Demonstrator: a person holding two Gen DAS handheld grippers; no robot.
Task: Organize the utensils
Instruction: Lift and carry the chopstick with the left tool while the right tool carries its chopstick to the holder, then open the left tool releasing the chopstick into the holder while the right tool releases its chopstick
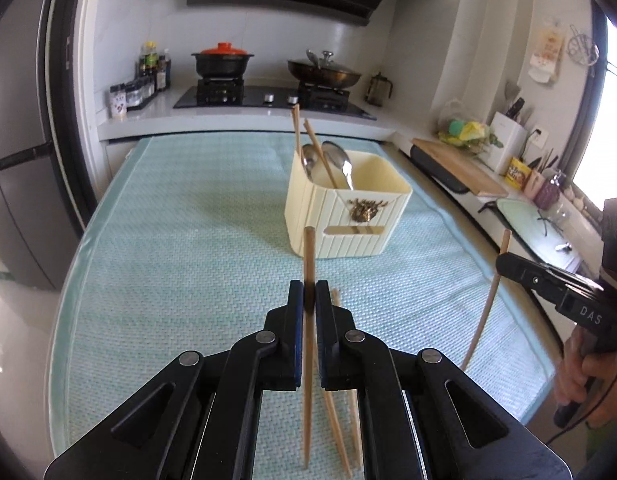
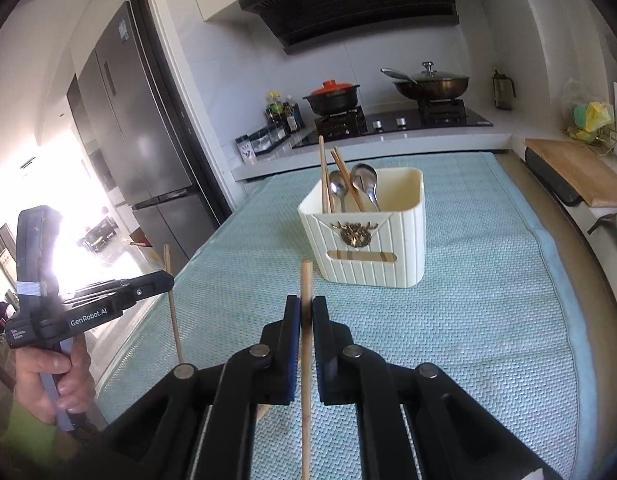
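Note:
A cream utensil holder [image 1: 348,216] stands on the light blue mat [image 1: 188,240]; it also shows in the right wrist view [image 2: 368,232]. It holds two metal spoons [image 1: 340,164] and wooden chopsticks [image 1: 298,132]. My left gripper [image 1: 309,300] is shut on an upright wooden chopstick [image 1: 308,256], above the mat in front of the holder. Two more chopsticks [image 1: 336,400] lie on the mat below it. My right gripper [image 2: 306,316] is shut on another upright chopstick [image 2: 306,284]. It shows at the right of the left wrist view [image 1: 504,264]; the left gripper shows at the left of the right wrist view [image 2: 168,280].
A stove [image 1: 268,98] with a red-lidded pot [image 1: 222,60] and a wok [image 1: 324,70] stands behind the mat. Seasoning bottles [image 1: 148,76] are at the back left. A cutting board [image 1: 460,164] and knife block [image 1: 508,136] sit on the right counter. A fridge [image 2: 140,128] stands left.

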